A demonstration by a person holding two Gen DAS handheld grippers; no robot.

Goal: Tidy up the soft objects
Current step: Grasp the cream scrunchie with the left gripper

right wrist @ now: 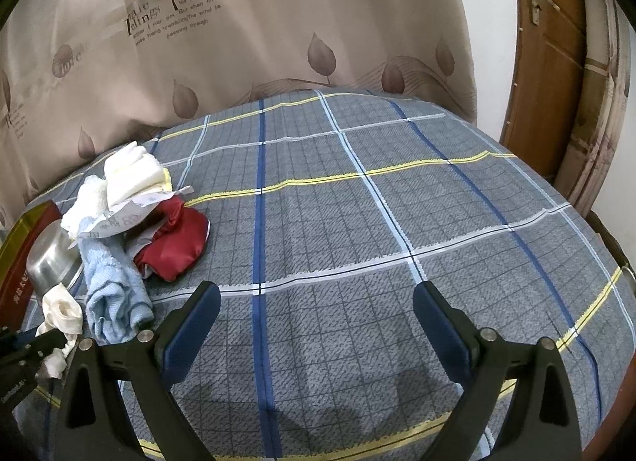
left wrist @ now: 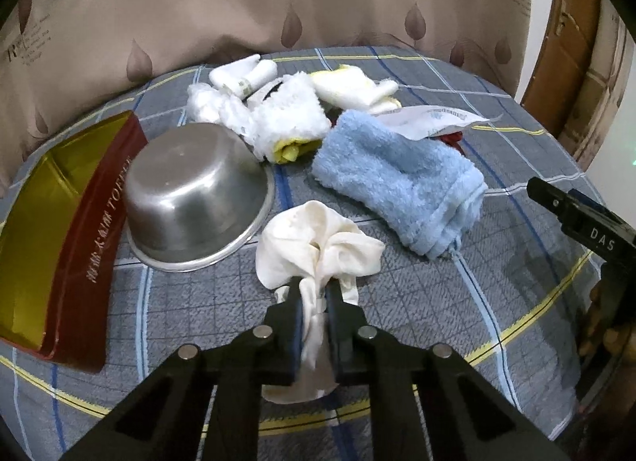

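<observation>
My left gripper (left wrist: 315, 286) is shut on a crumpled cream cloth (left wrist: 318, 242) near the table's front; the cloth also shows in the right wrist view (right wrist: 59, 310). A light blue towel (left wrist: 401, 178) lies just behind it to the right, also in the right wrist view (right wrist: 113, 286). Fluffy white cloths (left wrist: 286, 115), a yellow-edged white cloth (left wrist: 353, 87) and rolled white socks (left wrist: 242, 73) are piled at the back. A red cloth (right wrist: 175, 242) lies beside the towel. My right gripper (right wrist: 316, 294) is open and empty over bare tablecloth.
An upturned steel bowl (left wrist: 194, 190) sits left of the cream cloth. An open red and gold box (left wrist: 59, 230) lies at the far left. A printed paper wrapper (left wrist: 429, 121) rests on the pile. The plaid tablecloth (right wrist: 397, 222) covers a round table; a curtain hangs behind.
</observation>
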